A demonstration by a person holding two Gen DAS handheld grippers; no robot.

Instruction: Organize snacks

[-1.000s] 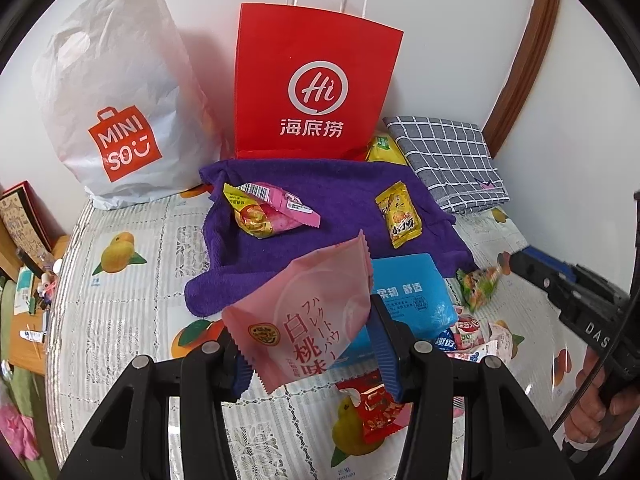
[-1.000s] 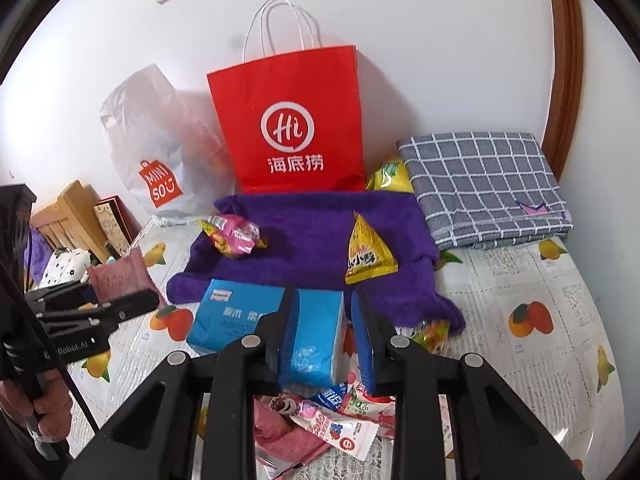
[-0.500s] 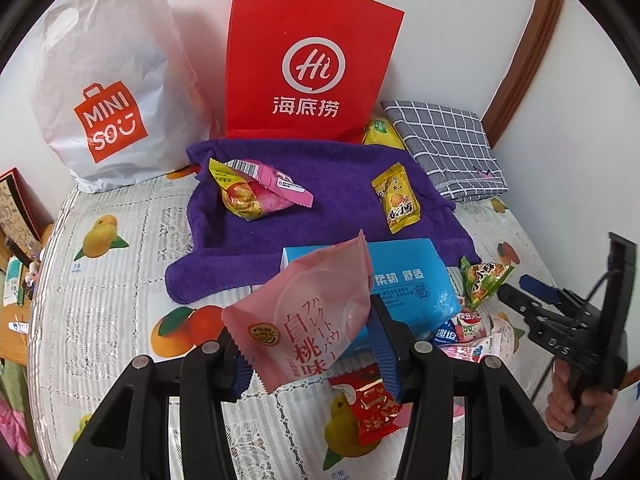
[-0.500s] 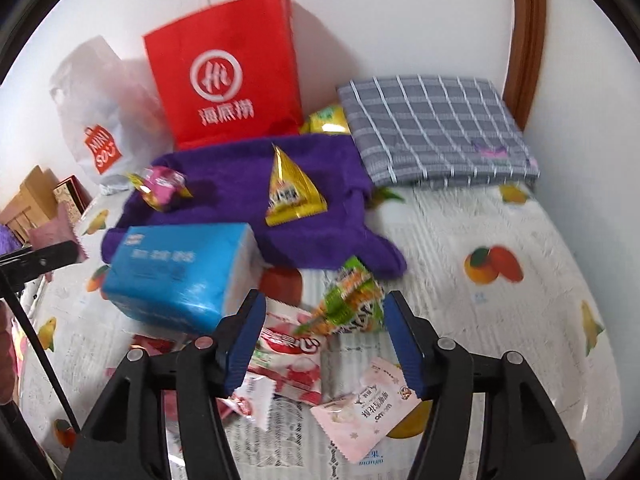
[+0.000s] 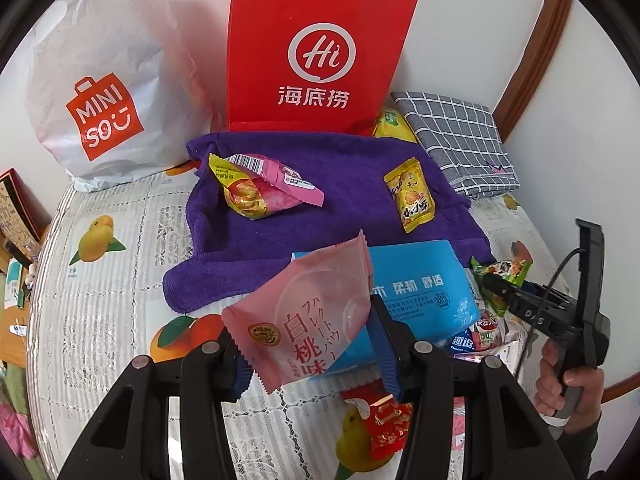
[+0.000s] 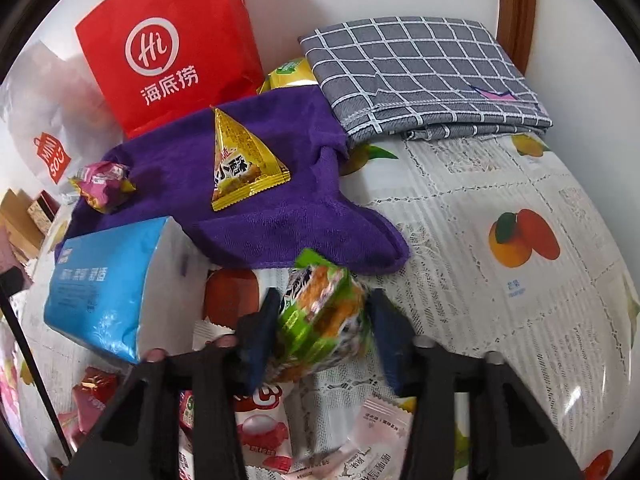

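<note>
Blue pads of the right hand-held gripper (image 6: 324, 332) bracket a green crinkly snack packet (image 6: 320, 320); the jaws have just been closing, and the near pad touches the wrapper while the far pad seems a sliver off, so not yet a firm pinch. Packet sits on the tabletop (image 6: 520, 340) at the purple towel's (image 6: 256, 216) near edge.

Left hand-held gripper (image 5: 312, 364) is pinching a pink peach-flavour pouch (image 5: 304, 320), flat and glossy with serrated seams, held tilted above the blue tissue pack (image 5: 420, 288).

Outward at 12 o'clock on the towel: a yellow pyramid-shaped foil packet (image 6: 240, 168); at 10 o'clock, a pink-and-yellow pillow bag (image 6: 104, 184). Behind them stand a red paper Haidilao bag (image 6: 168, 52) and a white plastic Miniso bag (image 5: 104, 80); a folded grey checked cloth (image 6: 420, 76) lies at 1 o'clock.

Risks, as judged:
- Air-filled film could squirt sideways if the pads close off-centre.
- Hard squeeze may crush the contents.
- Loose sachets (image 6: 260, 420) underneath may snag on the fingers.
- Lace-patterned tabletop cover looks slick; packet may slide.
</note>
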